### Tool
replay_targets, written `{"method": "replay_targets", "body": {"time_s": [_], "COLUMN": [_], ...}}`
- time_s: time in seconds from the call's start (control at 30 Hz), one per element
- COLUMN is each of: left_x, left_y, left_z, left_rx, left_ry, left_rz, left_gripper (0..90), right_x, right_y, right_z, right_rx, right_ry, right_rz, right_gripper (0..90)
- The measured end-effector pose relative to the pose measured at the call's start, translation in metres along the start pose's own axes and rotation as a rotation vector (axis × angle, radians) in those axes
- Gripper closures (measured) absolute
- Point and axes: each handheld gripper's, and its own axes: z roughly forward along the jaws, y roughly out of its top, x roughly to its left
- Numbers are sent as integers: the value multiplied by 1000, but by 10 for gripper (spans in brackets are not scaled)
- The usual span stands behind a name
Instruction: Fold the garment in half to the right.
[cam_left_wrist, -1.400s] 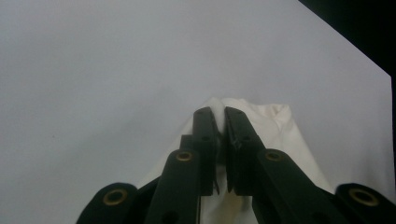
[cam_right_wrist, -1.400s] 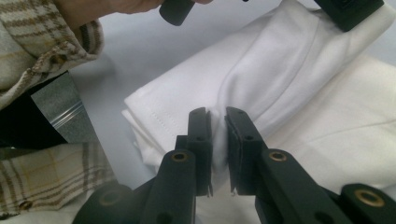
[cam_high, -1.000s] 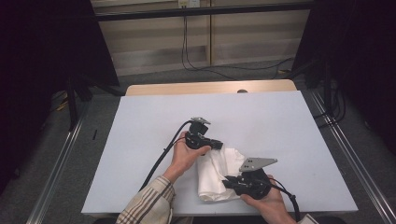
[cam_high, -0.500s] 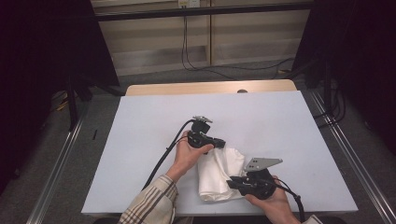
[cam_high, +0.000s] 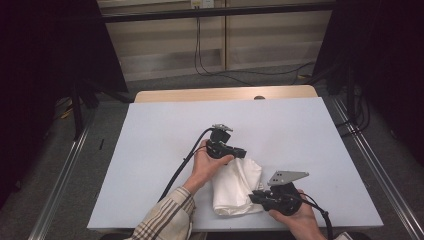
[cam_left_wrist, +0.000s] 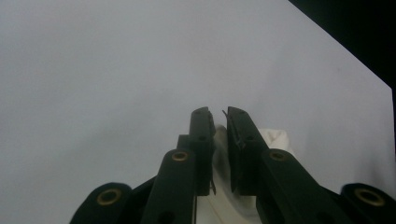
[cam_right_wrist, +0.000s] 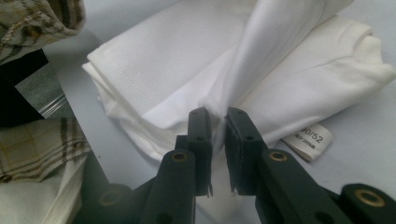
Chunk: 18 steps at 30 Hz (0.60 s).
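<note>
A folded white garment (cam_high: 235, 187) lies on the pale table (cam_high: 160, 140) near its front edge. My left gripper (cam_high: 242, 153) is at the garment's far corner, shut on a bit of the white fabric (cam_left_wrist: 275, 137), which shows between its jaws in the left gripper view (cam_left_wrist: 218, 114). My right gripper (cam_high: 252, 195) is at the garment's right side. In the right gripper view its jaws (cam_right_wrist: 217, 114) pinch a raised fold of the cloth (cam_right_wrist: 163, 60), which rises as a taut ridge. A size label (cam_right_wrist: 310, 139) sticks out from under the garment.
A plaid sleeve (cam_high: 162, 220) comes in from the table's front edge. A black cable (cam_high: 180, 167) trails from the left gripper over the table. Bare tabletop lies left, right and beyond the garment. Metal rails (cam_high: 55, 190) run along both sides of the table.
Both grippers have edged slightly to the right with the cloth still pinched. The garment's shape has shifted only a little.
</note>
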Motion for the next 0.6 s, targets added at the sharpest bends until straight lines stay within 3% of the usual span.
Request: {"method": "replay_targets", "body": {"time_s": [0.4,0.6], "left_x": [-3,-6], "left_y": [1,3], "left_z": [10,15], "left_rx": [2,13], "left_ry": [-14,9], "left_rz": [3,9], "left_gripper": [817,813], "right_x": [-1,-3], "right_y": [-7,-10], "right_z": [-2,-1], "right_rx": [14,14], "right_ry": [-9,-4], "right_rz": [2,14], "right_gripper": [809,792]}}
